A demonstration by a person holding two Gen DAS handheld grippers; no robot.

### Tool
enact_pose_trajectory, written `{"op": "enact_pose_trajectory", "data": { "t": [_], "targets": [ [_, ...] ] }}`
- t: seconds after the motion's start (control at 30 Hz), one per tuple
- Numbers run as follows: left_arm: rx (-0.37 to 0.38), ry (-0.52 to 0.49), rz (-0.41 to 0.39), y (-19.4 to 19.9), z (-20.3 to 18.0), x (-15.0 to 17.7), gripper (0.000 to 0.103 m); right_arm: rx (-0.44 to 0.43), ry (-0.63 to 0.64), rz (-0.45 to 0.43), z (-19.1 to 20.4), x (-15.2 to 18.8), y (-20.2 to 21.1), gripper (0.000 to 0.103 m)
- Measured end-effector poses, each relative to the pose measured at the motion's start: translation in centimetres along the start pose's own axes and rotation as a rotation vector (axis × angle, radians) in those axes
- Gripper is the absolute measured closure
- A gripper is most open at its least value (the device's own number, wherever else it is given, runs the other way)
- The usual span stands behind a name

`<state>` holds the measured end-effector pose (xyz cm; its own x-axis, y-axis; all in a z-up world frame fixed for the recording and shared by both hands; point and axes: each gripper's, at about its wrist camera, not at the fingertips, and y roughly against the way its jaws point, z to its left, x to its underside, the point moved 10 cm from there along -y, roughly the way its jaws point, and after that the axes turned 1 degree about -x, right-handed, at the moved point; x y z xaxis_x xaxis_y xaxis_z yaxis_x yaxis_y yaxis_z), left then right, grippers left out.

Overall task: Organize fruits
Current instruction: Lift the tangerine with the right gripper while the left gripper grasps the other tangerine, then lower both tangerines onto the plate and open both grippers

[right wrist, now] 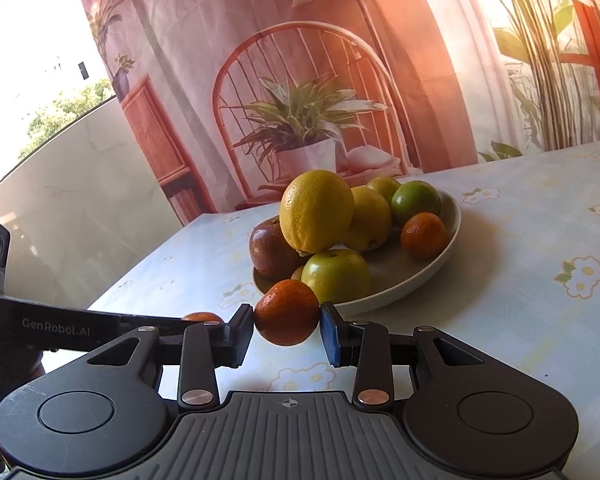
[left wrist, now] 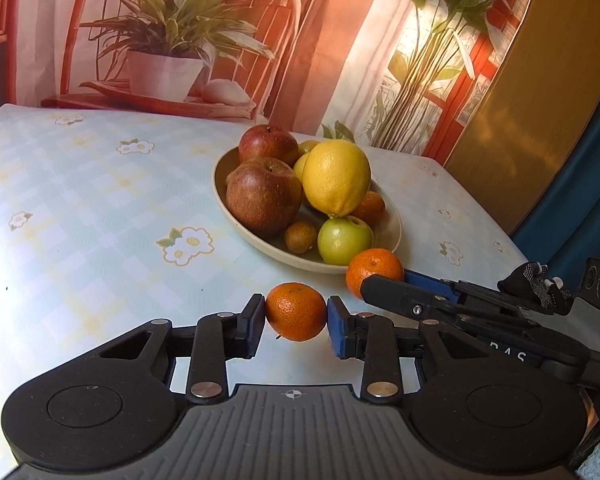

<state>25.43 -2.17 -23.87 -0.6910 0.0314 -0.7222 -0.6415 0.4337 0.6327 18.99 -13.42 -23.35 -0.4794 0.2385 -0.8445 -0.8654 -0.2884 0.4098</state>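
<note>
My left gripper (left wrist: pixel 296 314) is shut on a small tangerine (left wrist: pixel 296 311) and holds it just above the table, in front of the beige fruit plate (left wrist: pixel 392 220). My right gripper (right wrist: pixel 287 322) is shut on a second tangerine (right wrist: pixel 287 312) close to the plate's (right wrist: pixel 416 280) near rim. That second tangerine (left wrist: pixel 374 268) and the right gripper's fingers (left wrist: pixel 396 294) also show in the left wrist view. The plate holds two red apples (left wrist: pixel 262 196), a large lemon (left wrist: pixel 336 178), green apples (left wrist: pixel 344 240), a small brownish fruit (left wrist: pixel 301 237) and another tangerine (left wrist: pixel 370 208).
The table wears a pale blue flowered cloth (left wrist: pixel 100 208). A printed backdrop with a plant and chair (left wrist: pixel 172 40) hangs behind its far edge. A yellow panel (left wrist: pixel 532 112) and blue fabric (left wrist: pixel 580 216) stand at the right. A window (right wrist: pixel 32 92) is to the left of the right gripper.
</note>
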Motion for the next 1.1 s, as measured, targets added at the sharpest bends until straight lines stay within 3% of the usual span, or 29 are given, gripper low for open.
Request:
{"op": "enact_pose_trajectory", "data": {
  "t": [0.23,0.43,0.7,1.1],
  "targets": [
    [-0.003,-0.026,-0.075,0.5,-0.6,-3.8,0.068,0.074,0.004,-0.044,-2.2,-3.1,1.3,0.070],
    [-0.006,-0.045,-0.109,-0.4,-1.0,-7.2,0.068,0.156,-0.004,-0.019,-4.8,-4.3,0.4,0.070],
    [0.015,0.017,-0.053,-4.3,0.2,-10.6,0.068,0.205,0.028,0.044,-5.8,-4.1,-2.3,0.070],
    [0.046,0.031,0.016,-8.0,0.5,-11.4,0.068,0.228,0.052,0.085,-6.2,-4.4,-4.4,0.070]
  ]
}}
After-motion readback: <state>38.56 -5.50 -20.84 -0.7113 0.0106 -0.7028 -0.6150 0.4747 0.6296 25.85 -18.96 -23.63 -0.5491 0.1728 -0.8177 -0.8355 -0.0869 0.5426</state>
